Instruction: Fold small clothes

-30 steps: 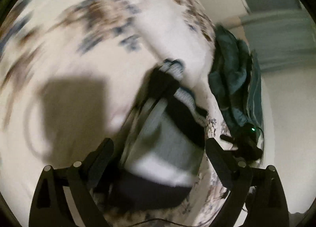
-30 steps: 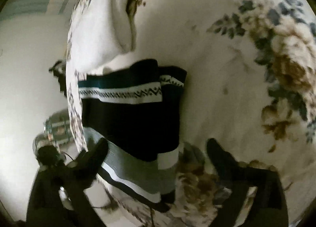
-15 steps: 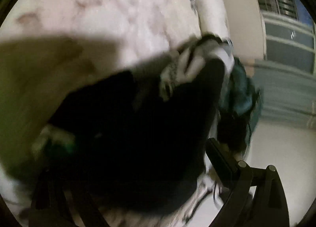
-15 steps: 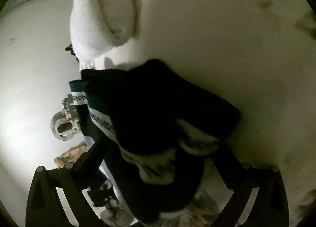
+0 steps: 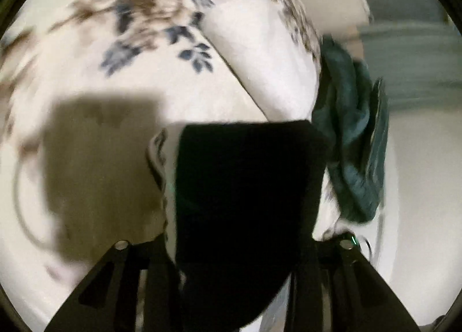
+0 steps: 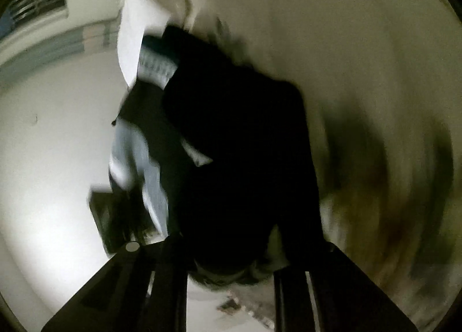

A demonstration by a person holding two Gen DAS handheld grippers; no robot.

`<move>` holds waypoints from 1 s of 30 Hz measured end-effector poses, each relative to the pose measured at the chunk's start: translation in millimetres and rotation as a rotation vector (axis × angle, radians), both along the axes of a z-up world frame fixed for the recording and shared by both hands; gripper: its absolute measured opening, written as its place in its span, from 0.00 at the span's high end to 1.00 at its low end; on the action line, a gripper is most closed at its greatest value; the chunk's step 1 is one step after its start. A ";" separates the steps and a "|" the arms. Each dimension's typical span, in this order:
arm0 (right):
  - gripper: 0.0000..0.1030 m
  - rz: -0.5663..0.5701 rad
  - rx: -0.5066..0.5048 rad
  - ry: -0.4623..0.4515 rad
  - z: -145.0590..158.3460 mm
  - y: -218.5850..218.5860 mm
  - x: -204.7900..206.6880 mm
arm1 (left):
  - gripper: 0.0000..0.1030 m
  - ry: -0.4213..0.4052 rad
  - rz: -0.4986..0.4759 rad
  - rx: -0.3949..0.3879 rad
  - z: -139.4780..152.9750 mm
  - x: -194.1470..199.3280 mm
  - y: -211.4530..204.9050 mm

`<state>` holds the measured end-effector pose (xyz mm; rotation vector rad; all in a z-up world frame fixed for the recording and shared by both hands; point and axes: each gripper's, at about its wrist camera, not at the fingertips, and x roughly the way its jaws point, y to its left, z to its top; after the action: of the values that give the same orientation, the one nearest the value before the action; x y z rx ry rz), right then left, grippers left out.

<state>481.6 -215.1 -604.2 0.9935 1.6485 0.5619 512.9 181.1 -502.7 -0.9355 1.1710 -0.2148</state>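
dark garment (image 5: pixel 248 202) between hand-held gripper (image 5: pixel 231 268) fingers

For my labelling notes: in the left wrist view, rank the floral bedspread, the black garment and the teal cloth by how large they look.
1. floral bedspread
2. black garment, though its nearness to the camera inflates it
3. teal cloth

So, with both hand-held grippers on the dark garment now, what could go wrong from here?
1. The left hand-held gripper and right hand-held gripper have just been closing on the dark garment; a thick bunch could slip out or fold unevenly.
2. The garment lies near the edge of the floral bedspread, so part of it may slide off.
3. The teal cloth hangs close by and could be caught.
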 end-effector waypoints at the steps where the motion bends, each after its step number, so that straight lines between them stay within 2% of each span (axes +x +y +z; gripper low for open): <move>1: 0.85 -0.021 -0.010 0.015 5.8 -0.6 -22.9 | 0.51 0.017 -0.041 -0.005 -4.6 6.4 -2.5; 2: 0.85 -0.032 -0.025 0.020 9.4 0.7 -38.7 | 0.34 0.042 -0.077 -0.017 -11.5 13.1 -4.3; 3: 0.84 -0.046 -0.042 0.034 11.3 4.0 -57.9 | 0.29 0.064 -0.097 -0.032 -18.8 17.2 -7.5; 5: 0.80 -0.045 -0.084 0.060 5.1 9.7 -77.0 | 0.28 0.100 -0.122 -0.034 -28.3 22.1 -13.7; 8: 0.58 -0.068 -0.130 0.113 -3.8 -1.0 -77.6 | 0.28 0.079 -0.123 0.020 -15.7 10.1 -17.9; 9: 0.46 -0.059 -0.133 0.124 -3.7 -2.5 -72.4 | 0.28 0.057 -0.109 0.047 -5.4 3.1 -17.4; 10: 0.40 -0.048 -0.144 0.118 0.0 -6.7 -70.2 | 0.28 0.038 -0.093 0.087 4.8 -3.7 -15.6; 12: 0.33 -0.004 -0.181 0.077 16.1 -19.4 -68.0 | 0.28 0.003 -0.053 0.167 30.3 -26.5 -8.9; 14: 0.31 0.041 -0.241 0.041 33.2 -29.5 -69.7 | 0.26 -0.007 -0.018 0.261 51.1 -58.7 -3.3; 17: 0.31 0.063 -0.315 0.012 55.7 -53.7 -72.3 | 0.22 0.048 0.045 0.350 60.7 -117.2 1.8; 21: 0.31 0.057 -0.369 -0.051 71.8 -61.2 -45.5 | 0.22 0.185 0.080 0.436 30.1 -183.5 -7.4; 23: 0.31 0.045 -0.391 -0.098 70.7 -67.0 -22.5 | 0.22 0.277 0.062 0.477 -5.1 -210.5 -16.8; 25: 0.31 0.055 -0.414 -0.179 71.3 -53.3 8.0 | 0.22 0.351 0.055 0.484 -38.6 -226.2 -22.2; 26: 0.31 0.061 -0.427 -0.209 70.9 -46.7 18.8 | 0.23 0.364 0.053 0.493 -49.8 -229.3 -24.7; 27: 0.31 0.073 -0.435 -0.239 70.6 -37.0 32.9 | 0.21 0.343 0.064 0.516 -54.3 -230.2 -26.3; 29: 0.31 0.093 -0.457 -0.280 69.7 -13.8 56.2 | 0.00 0.314 0.090 0.480 -59.8 -224.4 -27.8; 30: 0.31 0.096 -0.466 -0.294 69.6 -10.9 70.1 | 0.00 0.327 0.105 0.486 -62.7 -222.6 -27.3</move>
<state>551.8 -225.9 -534.6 0.4682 1.4732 0.3417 290.3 153.9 -565.4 -0.6088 1.3865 0.3099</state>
